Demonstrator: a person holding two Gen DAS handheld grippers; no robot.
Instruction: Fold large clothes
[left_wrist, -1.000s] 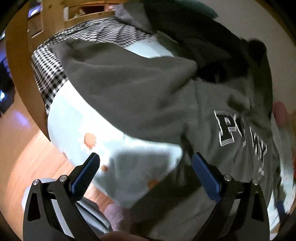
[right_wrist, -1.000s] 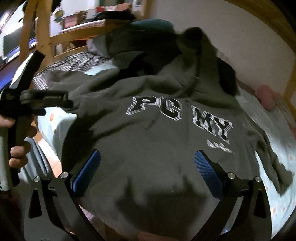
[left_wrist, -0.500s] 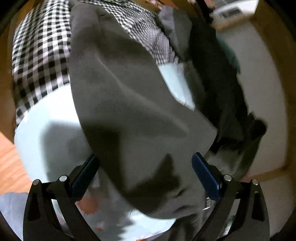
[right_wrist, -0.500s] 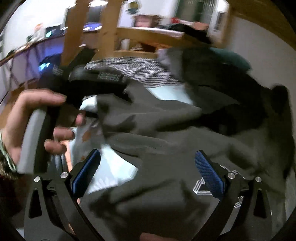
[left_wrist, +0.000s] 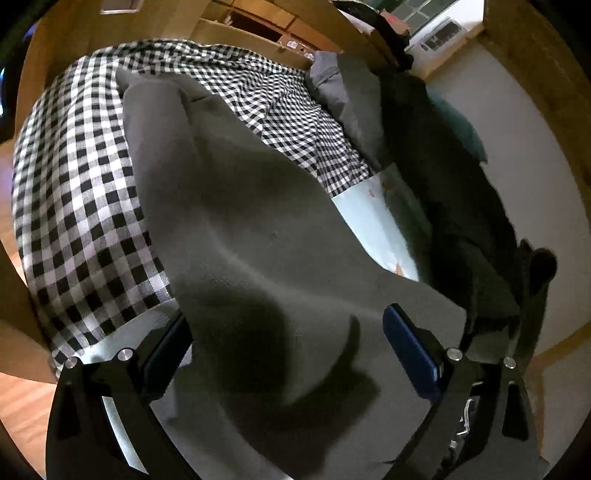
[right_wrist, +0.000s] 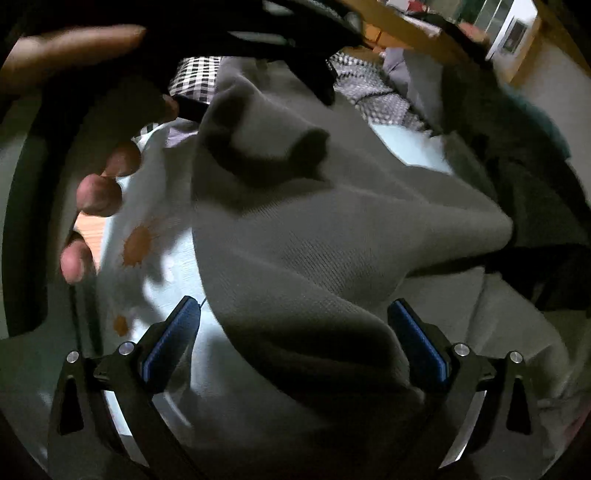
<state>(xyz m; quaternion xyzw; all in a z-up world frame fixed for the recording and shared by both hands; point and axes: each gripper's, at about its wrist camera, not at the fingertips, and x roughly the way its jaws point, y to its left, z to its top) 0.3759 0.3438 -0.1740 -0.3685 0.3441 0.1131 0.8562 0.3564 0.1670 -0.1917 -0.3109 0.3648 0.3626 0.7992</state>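
Left wrist view: the left hand-held gripper (left_wrist: 288, 354) has its blue-padded fingers (left_wrist: 410, 354) spread wide apart, clamping nothing. A sleeve of the grey hoodie (left_wrist: 236, 229) runs up between them. The fabric is a mid-grey knit, matte and soft, with broad rounded folds. The sleeve lies on the bed and crosses a black-and-white checked blanket (left_wrist: 77, 177) at the left. To the right of the sleeve, a strip of pale blue bedsheet (left_wrist: 373, 218) shows. Further right lies a pile of dark clothing (left_wrist: 458, 192), its items not distinguishable. A wooden bed frame (left_wrist: 373, 40) stands behind.

Right wrist view: at the far left, the person's left hand (right_wrist: 96, 192) grips a black handle, fingertips curled. Next to it, the pale blue bedsheet (right_wrist: 159, 266) carries orange flower prints. The grey hoodie (right_wrist: 325, 236) fills the centre, bunched into a raised ridge with a dark hollow near its top. A fine ribbed weave is visible on its surface. The right hand-held gripper (right_wrist: 291, 339) straddles the cloth with its fingers (right_wrist: 170, 339) set apart, not closed on it. Part of this view is motion-blurred.
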